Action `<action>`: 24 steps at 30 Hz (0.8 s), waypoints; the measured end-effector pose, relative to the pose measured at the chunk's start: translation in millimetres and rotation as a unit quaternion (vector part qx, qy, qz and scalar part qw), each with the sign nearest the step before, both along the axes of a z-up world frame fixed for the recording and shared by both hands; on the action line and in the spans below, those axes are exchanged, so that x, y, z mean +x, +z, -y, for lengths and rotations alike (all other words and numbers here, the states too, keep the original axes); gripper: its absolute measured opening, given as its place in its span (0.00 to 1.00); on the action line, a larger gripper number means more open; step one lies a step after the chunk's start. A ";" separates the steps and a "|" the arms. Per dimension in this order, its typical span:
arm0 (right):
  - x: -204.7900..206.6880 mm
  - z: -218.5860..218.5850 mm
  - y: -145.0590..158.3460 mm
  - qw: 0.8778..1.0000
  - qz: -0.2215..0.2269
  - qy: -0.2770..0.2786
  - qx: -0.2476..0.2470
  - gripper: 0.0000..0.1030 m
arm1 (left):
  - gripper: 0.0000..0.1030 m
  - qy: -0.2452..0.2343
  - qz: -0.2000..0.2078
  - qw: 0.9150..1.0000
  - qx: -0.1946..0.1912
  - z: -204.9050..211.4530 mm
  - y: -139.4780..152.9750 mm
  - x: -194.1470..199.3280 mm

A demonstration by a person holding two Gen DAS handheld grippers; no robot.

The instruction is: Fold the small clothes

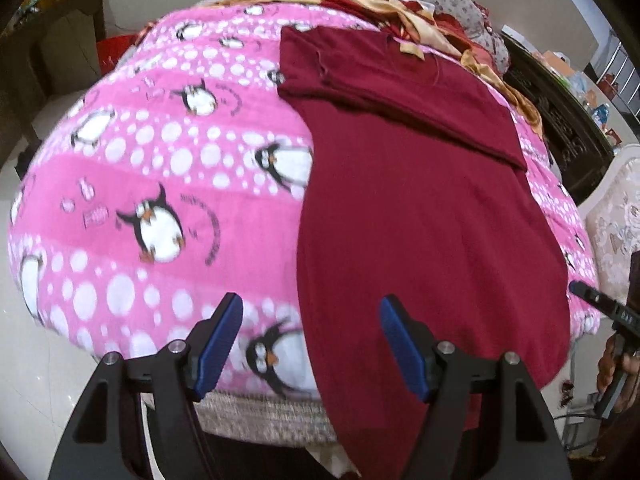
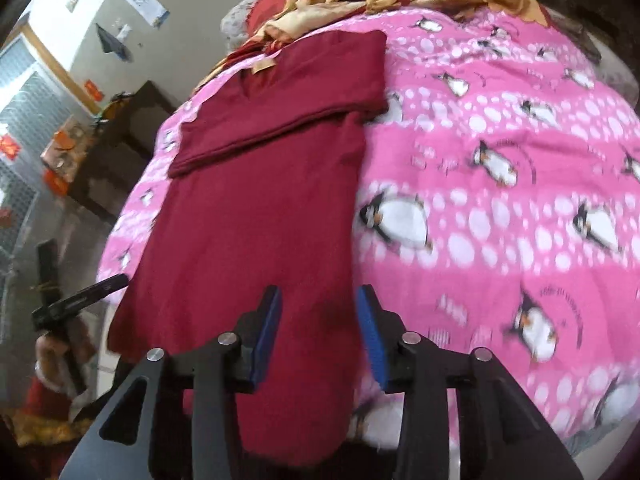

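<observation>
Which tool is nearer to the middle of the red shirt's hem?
Right. The right tool is over the hem itself; the left tool straddles the shirt at its side edge.

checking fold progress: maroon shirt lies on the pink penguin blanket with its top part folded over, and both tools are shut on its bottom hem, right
Not quite. The maroon shirt does lie on the pink penguin blanket with its top folded over, but both wrist views show the left tool and right tool open, gripping nothing.
</observation>
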State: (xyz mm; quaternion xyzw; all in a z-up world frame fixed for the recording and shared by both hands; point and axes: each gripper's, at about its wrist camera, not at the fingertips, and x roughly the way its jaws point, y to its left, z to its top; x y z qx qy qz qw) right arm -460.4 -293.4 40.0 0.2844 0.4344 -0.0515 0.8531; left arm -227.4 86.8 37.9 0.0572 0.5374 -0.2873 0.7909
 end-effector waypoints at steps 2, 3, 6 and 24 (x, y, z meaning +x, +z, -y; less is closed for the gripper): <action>-11.7 -4.5 -6.9 1.000 -0.006 0.005 0.018 0.44 | 0.73 -0.003 -0.016 1.000 -0.005 -3.3 -2.4 -5.1; -17.8 -6.2 -10.6 1.000 -0.007 0.004 0.028 0.44 | 0.73 -0.005 -0.022 1.000 -0.008 -4.7 -3.2 -8.0; -30.7 -9.5 -21.1 0.999 -0.011 0.006 0.052 0.44 | 0.73 -0.016 -0.045 0.999 -0.016 -7.2 -5.7 -19.9; -38.2 -19.8 -53.8 0.992 -0.011 0.011 0.124 0.48 | 0.73 -0.055 -0.048 0.997 0.008 10.1 -19.8 -43.1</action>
